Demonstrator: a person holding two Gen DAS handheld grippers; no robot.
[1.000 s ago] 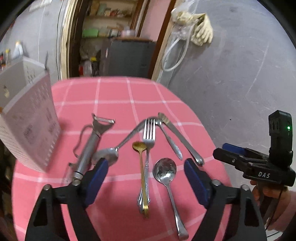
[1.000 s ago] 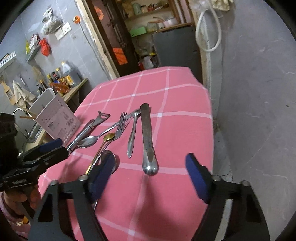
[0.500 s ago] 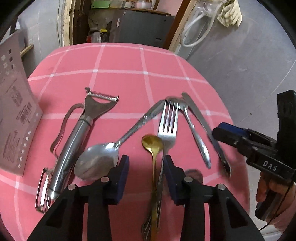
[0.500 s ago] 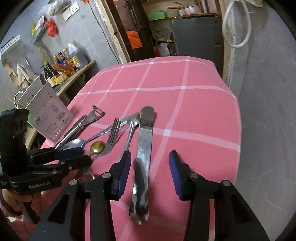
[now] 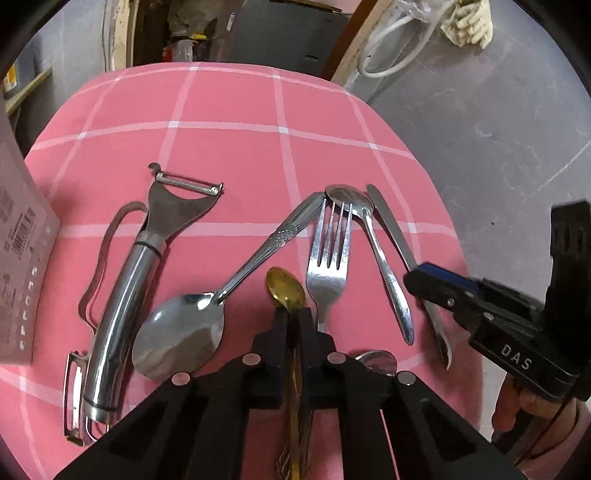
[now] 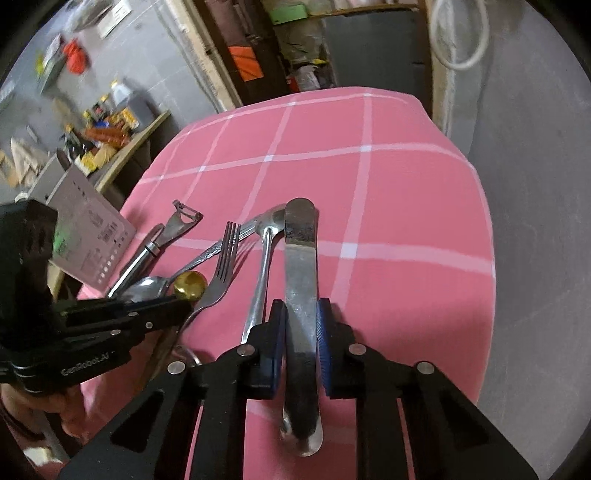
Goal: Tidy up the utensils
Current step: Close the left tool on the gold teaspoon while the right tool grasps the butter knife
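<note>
I am pinching the small gold metal spoon (image 5: pixel 286 291) with my left gripper (image 5: pixel 291 325), fingers clamped on its handle, which is running straight back between them. My right gripper (image 6: pixel 301 332), tilted steeply down, is closing its fingers around the flat steel knife (image 6: pixel 301 254), lying lengthwise on the pink checked surface (image 6: pixel 388 184).

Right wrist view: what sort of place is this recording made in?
Probably a home kitchen or utility room: a pink checked tablecloth strewn with cutlery, a side counter crowded with bottles, and storage shelves through the doorway.

peeler (image 5: pixel 136 273) left | fork (image 5: pixel 328 258) middle | knife (image 5: pixel 397 236) right | on table (image 5: pixel 229 110)
</note>
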